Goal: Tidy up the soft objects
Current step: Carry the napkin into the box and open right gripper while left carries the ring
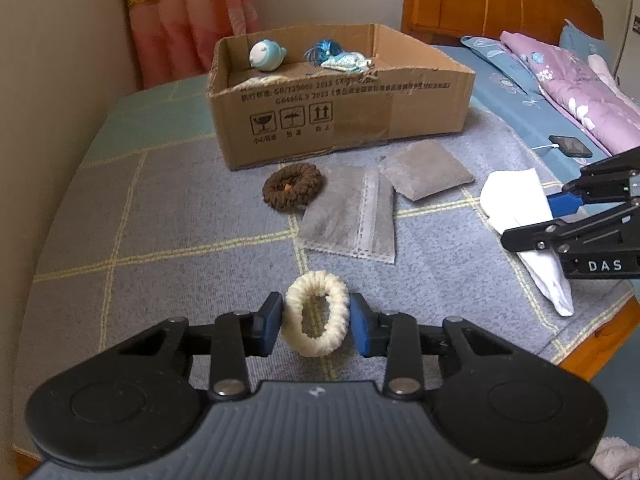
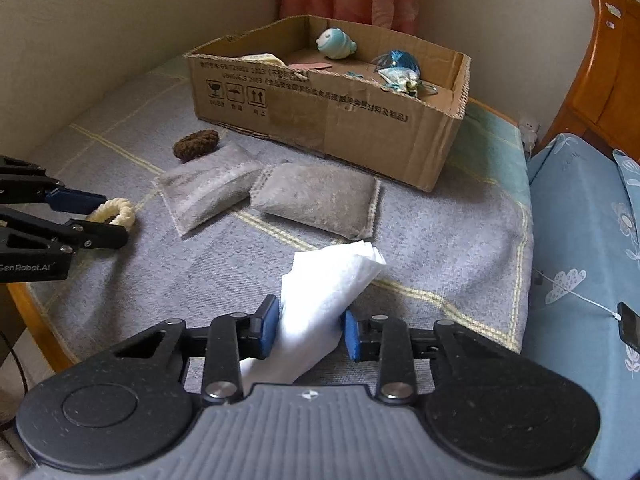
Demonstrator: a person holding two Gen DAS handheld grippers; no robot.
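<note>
open brown cardboard box (image 1: 340, 120): holds pale blue round plush toy (image 1: 266, 55), shiny blue wrapped bundle (image 1: 322, 51), patterned cloth scrap (image 1: 348, 63) | left claw (image 1: 316, 322): clamped on cream knitted ring scrunchie (image 1: 314, 316), on grey checked bed cover (image 1: 180, 220) | right claw (image 2: 310, 326): clamped on white folded tissue (image 2: 320, 300), near box

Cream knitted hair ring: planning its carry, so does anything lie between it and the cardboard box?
Yes. On the blanket, the flat grey pouch and brown knitted ring lie between the cream ring and the open-topped cardboard box; lifting over clears both.
</note>
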